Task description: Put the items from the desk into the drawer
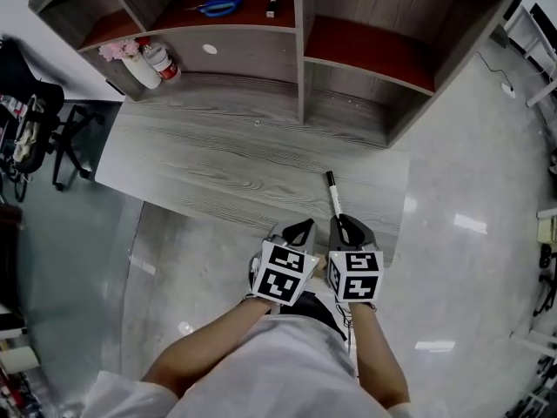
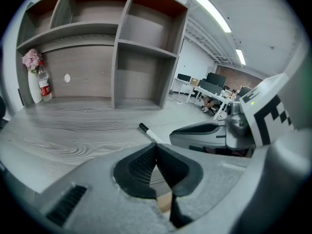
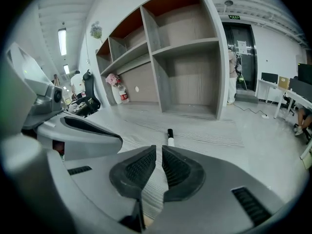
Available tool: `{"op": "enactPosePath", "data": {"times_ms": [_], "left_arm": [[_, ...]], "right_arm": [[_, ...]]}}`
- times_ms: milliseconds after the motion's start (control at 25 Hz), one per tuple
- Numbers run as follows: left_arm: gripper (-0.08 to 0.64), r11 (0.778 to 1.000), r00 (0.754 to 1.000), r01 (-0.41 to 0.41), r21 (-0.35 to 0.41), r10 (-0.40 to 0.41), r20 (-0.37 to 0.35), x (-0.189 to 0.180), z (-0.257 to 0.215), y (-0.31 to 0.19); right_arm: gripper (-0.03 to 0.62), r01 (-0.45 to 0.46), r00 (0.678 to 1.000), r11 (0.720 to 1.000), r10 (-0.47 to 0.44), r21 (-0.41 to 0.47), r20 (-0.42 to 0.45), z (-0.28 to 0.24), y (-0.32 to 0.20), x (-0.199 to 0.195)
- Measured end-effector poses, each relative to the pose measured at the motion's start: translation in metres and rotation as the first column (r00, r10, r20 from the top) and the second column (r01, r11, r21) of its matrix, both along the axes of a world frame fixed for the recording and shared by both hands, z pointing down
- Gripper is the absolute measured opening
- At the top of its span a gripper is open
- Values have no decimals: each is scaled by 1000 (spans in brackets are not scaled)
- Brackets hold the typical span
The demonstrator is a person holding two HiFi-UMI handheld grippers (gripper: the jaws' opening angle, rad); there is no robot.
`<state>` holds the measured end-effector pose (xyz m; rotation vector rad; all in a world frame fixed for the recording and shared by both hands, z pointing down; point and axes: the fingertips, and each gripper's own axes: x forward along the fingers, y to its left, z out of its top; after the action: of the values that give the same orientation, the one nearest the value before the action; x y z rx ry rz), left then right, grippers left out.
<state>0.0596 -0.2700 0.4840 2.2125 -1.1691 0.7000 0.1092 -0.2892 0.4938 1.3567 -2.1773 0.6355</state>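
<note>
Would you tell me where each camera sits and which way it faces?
Head view: on the head, looking down at the desk; left gripper, right gripper show.
Left gripper view: on that gripper, facing the shelf unit; right gripper shows.
Right gripper view: likewise, facing the shelf unit; left gripper shows.
All share the marker.

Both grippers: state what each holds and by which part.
Nothing is held. The left gripper and right gripper have nothing between their jaws; the marker lies free on the desk, beyond the right gripper's tips.
</note>
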Motion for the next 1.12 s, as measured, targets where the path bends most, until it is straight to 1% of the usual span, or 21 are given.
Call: {"op": "enactPosePath", "data": {"times_ms": [200,400,520,600,960,1120], "left_arm": [[3,999,999,38,-12,-38,14,5,7,-9],[3,996,996,84,-19,-84,26,0,8,-16],[3,994,994,109,-26,-109,30,-3,11,-18],[3,992,992,124,-30,-123,35,-6,12,-19],[3,984,984,173,-45,-171,47,-15,18,-22],[3,983,983,181,-42,-179,46,-17,16,-23]], "right_arm": [[5,38,999,999,-38,-18,-17,13,-17,4],[8,74,997,997,-76,-35,-34,25,-28,5],[43,99,994,994,-101,-56,-40,33,-33,3],[53,110,993,991,-113,-73,-44,39,-36,2],[89,128,987,982,-140,-140,-79,64,-45,1],[89,125,980,982,-144,-140,-134,66,-46,3]]}}
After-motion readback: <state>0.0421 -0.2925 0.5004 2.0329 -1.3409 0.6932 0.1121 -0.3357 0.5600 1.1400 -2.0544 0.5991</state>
